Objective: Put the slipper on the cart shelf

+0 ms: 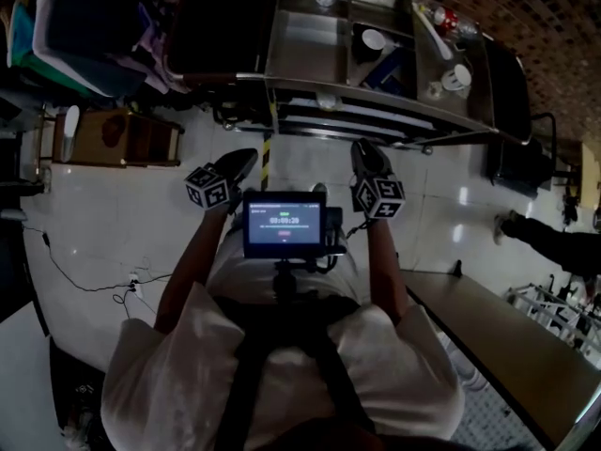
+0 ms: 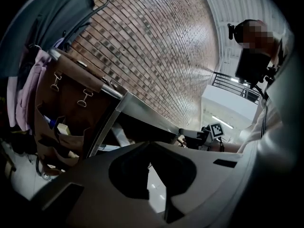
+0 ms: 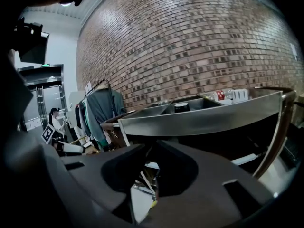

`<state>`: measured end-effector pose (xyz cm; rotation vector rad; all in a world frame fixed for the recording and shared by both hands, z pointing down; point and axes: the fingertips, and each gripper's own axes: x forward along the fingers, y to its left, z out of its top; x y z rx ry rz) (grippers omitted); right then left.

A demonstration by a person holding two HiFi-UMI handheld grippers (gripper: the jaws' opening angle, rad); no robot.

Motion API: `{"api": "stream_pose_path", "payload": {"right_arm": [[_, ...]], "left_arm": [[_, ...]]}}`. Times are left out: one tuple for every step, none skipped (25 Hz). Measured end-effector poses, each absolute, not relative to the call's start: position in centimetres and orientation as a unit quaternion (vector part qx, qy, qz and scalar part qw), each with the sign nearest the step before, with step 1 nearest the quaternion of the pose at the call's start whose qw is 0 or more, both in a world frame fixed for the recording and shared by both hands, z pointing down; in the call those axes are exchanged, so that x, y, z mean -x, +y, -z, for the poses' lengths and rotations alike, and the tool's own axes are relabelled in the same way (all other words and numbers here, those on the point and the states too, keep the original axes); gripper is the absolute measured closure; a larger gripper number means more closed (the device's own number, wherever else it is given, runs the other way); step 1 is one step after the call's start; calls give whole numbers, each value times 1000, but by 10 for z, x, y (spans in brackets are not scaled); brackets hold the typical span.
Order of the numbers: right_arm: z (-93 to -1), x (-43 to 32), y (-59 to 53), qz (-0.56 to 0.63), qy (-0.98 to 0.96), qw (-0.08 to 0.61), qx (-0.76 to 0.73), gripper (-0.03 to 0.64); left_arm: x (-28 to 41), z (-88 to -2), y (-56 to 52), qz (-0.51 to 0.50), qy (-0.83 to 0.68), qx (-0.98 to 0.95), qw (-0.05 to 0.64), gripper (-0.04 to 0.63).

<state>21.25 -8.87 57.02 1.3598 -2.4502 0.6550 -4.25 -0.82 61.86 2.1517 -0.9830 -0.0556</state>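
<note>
I stand before a steel cart (image 1: 310,81) with divided top trays and lower shelves; its rim also shows in the left gripper view (image 2: 142,112) and the right gripper view (image 3: 199,120). No slipper can be made out in any view. My left gripper (image 1: 242,163) is held level toward the cart's left end, its grey jaws (image 2: 149,146) shut with nothing between them. My right gripper (image 1: 368,154) points at the cart's middle. Its jaws (image 3: 152,148) stand slightly apart, open, with only floor and cart legs showing through the gap.
White cups (image 1: 457,76) and a red can (image 1: 439,15) sit in the cart's top trays. A clothes rack (image 1: 84,26) and a brown box (image 1: 117,137) stand at left, a brown hanging organiser (image 2: 71,103) beside the cart. A table (image 1: 507,346) and someone's leg (image 1: 545,233) are at right.
</note>
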Motion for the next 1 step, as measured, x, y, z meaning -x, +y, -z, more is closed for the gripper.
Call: {"api": "stream_pose_path", "payload": {"right_arm": [[-571, -208, -87, -229, -842, 129, -471, 520]], "left_arm": [[49, -618, -6, 21, -384, -843, 377, 589]]}}
